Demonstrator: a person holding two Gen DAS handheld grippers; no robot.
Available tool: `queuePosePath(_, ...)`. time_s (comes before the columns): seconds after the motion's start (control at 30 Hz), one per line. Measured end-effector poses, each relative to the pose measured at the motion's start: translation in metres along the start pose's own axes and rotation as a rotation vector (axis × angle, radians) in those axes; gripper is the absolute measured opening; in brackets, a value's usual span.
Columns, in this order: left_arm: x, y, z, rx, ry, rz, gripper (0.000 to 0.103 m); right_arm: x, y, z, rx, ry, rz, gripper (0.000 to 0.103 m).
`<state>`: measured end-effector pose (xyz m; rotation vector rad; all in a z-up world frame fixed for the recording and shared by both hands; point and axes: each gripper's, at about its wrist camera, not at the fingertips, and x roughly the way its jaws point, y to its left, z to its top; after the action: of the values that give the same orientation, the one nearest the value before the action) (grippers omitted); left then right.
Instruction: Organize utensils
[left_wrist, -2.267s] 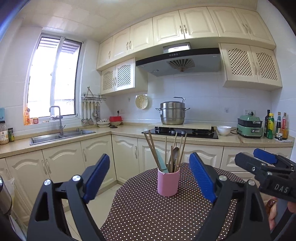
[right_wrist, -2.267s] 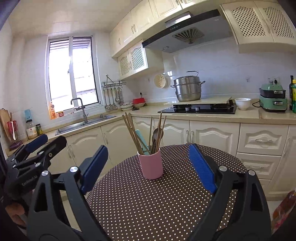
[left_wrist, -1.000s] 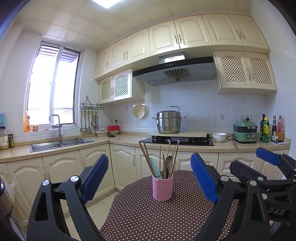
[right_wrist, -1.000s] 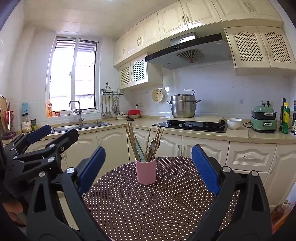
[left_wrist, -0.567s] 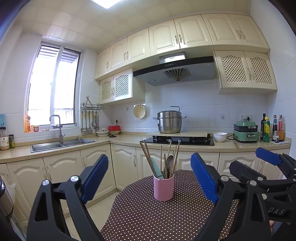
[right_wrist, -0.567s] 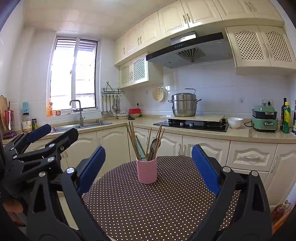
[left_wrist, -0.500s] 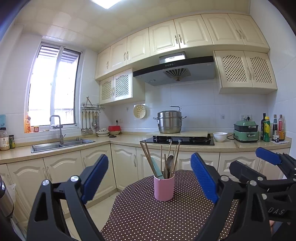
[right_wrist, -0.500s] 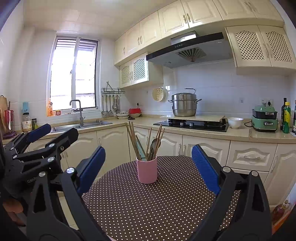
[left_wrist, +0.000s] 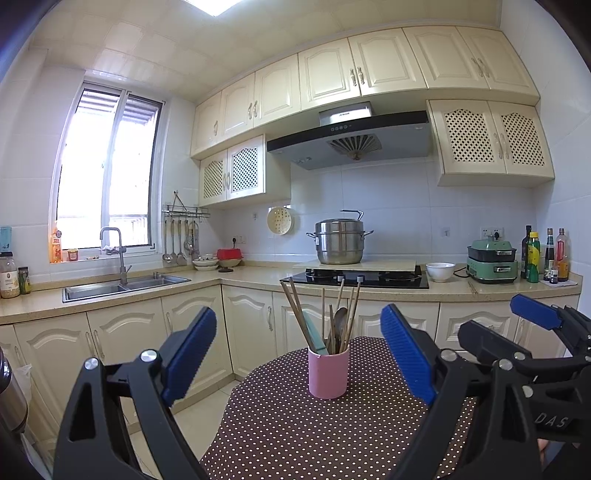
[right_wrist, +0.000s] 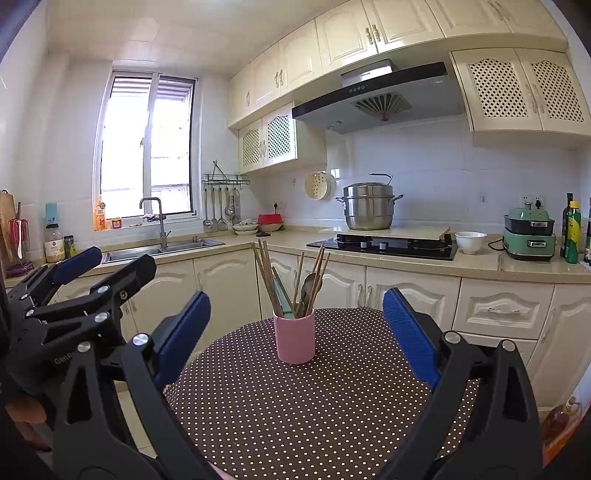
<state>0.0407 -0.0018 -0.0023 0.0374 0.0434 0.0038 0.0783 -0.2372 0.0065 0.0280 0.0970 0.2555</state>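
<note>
Pink, smooth and cylindrical: the cup (left_wrist: 328, 373) stands upright near the middle of the table (left_wrist: 295, 435), which is round and covered in a brown cloth with white dots. Cup holds the utensils: several thin wooden chopsticks (left_wrist: 295, 314) fanned out and leaning on the rim, a dull metal spoon (left_wrist: 340, 321) bowl-up, and a flat teal-handled piece (left_wrist: 314, 334) whose type cannot be told.

Left hand-held gripper (left_wrist: 299, 354): released, blue ribbed pads wide apart, nothing between them, short of the cup. Right hand-held gripper (right_wrist: 295, 332): likewise spread wide and empty, framing the cup from its own view without touching.

Handling judgement: chopsticks are light, stiff, slim and round, likely to roll or twist between the pads; take one at mid-shaft above the rim, pads square across it. Spoon is heavier and slick; take the handle, not the bowl. The cup looks light and top-loaded, so a sideways pull could tip it; draw each piece straight up, perhaps steadying the cup with the other hand-held gripper.
</note>
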Motion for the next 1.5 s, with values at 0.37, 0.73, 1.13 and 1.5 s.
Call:
queuePosePath(0.37, -0.0027, 0.0033, -0.0030, -0.006, 0.002, -0.001, 0.089, -0.0005, 0.0032, -0.0005, -0.001, 0.003, 0.004, 0.093)
queuePosePath(0.73, 0.0004, 0.0048, -0.0022, -0.010, 0.008, 0.003, 0.089, -0.0003, 0.0058, -0.0018, -0.009, 0.003, 0.005, 0.093)
queuePosePath(1.13, 0.0020, 0.0045, -0.0031, -0.007, 0.008, 0.003, 0.089, -0.0002, 0.0034, -0.0039, -0.003, 0.008, 0.009, 0.093)
queuePosePath(1.5, 0.0021, 0.0047, -0.0047, -0.007, 0.011, 0.002, 0.089, -0.0009, 0.0044, -0.0053, 0.001, 0.014, 0.010, 0.093)
